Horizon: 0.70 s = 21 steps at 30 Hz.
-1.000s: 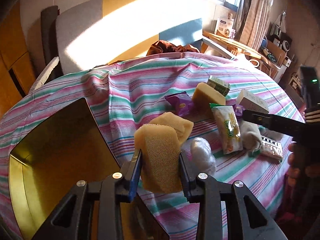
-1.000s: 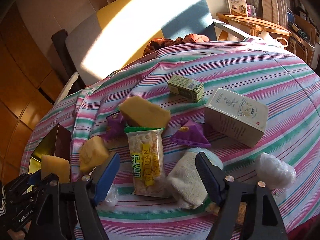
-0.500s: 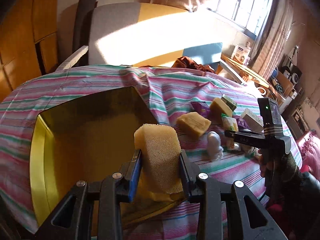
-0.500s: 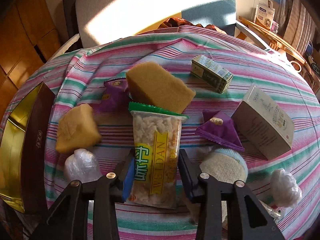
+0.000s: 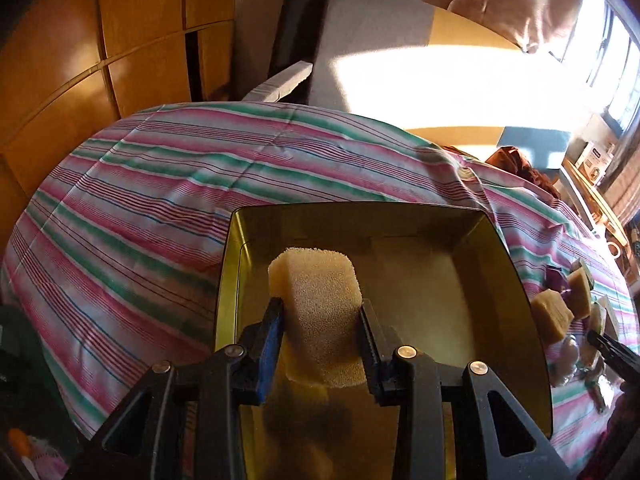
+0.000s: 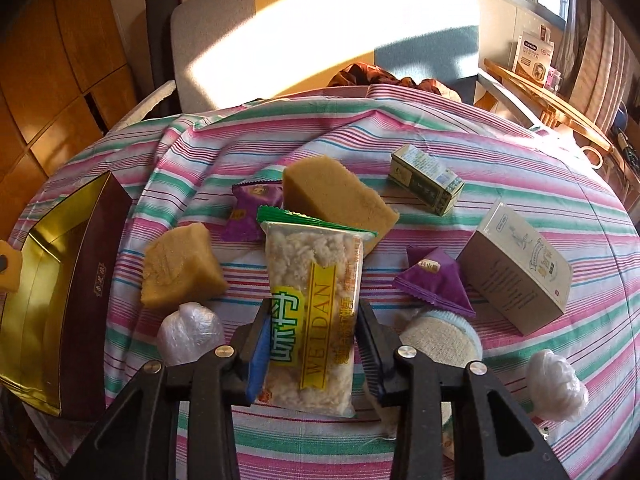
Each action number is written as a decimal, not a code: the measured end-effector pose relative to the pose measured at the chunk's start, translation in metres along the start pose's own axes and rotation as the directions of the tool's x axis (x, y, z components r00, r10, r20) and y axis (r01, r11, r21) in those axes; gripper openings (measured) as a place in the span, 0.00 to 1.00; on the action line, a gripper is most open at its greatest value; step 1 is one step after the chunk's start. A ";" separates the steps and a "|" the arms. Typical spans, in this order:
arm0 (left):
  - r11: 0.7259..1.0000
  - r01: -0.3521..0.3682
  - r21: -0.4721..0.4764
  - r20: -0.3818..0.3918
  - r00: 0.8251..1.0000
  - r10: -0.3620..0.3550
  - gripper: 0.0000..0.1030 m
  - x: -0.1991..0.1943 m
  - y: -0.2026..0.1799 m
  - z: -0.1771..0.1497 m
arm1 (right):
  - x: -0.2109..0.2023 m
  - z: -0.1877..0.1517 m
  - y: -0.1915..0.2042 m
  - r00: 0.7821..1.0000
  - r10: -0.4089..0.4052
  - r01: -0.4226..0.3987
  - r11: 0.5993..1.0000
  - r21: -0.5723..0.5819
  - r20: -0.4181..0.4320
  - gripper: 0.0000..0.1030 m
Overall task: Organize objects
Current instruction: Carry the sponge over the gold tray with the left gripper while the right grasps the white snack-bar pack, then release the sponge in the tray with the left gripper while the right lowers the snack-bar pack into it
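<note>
My left gripper (image 5: 320, 316) is shut on a yellow sponge (image 5: 320, 304) and holds it over the open gold-lined box (image 5: 516, 280). The box also shows at the far left of the right wrist view (image 6: 96, 240), with the sponge (image 6: 8, 268) at its edge. My right gripper (image 6: 312, 328) is shut on a clear snack packet with a yellow WEIDAN label (image 6: 316, 300) that lies on the striped cloth (image 6: 500, 160). Two more sponges (image 6: 180, 264) (image 6: 336, 200) lie beside the packet.
On the cloth lie two purple sachets (image 6: 436, 280) (image 6: 252, 208), a small green box (image 6: 428, 180), a white carton (image 6: 520, 272), two plastic-wrapped balls (image 6: 188, 332) (image 6: 556, 380) and a round scrubber (image 6: 440, 340). A sofa (image 6: 320, 32) stands behind the table.
My left gripper has carried the sponge leftward from the pile to above the box. My right gripper has moved in and closed on the snack packet.
</note>
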<state>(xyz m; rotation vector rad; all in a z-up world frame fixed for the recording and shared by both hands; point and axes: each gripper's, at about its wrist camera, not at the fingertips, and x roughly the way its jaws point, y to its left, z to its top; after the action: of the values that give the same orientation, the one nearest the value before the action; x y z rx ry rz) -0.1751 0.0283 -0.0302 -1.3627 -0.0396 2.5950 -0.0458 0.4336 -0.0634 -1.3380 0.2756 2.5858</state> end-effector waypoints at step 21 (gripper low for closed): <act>0.997 -0.066 -0.034 0.082 0.994 0.069 0.64 -0.019 0.019 -0.005 | -0.034 -0.002 0.033 0.986 0.146 -0.140 0.988 -0.071 0.079 0.38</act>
<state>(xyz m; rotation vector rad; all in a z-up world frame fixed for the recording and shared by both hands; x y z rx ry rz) -0.1634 0.0057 -0.0198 -1.2876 -0.0476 2.7165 -0.0345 0.3983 -0.0344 -1.2702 0.2855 2.7844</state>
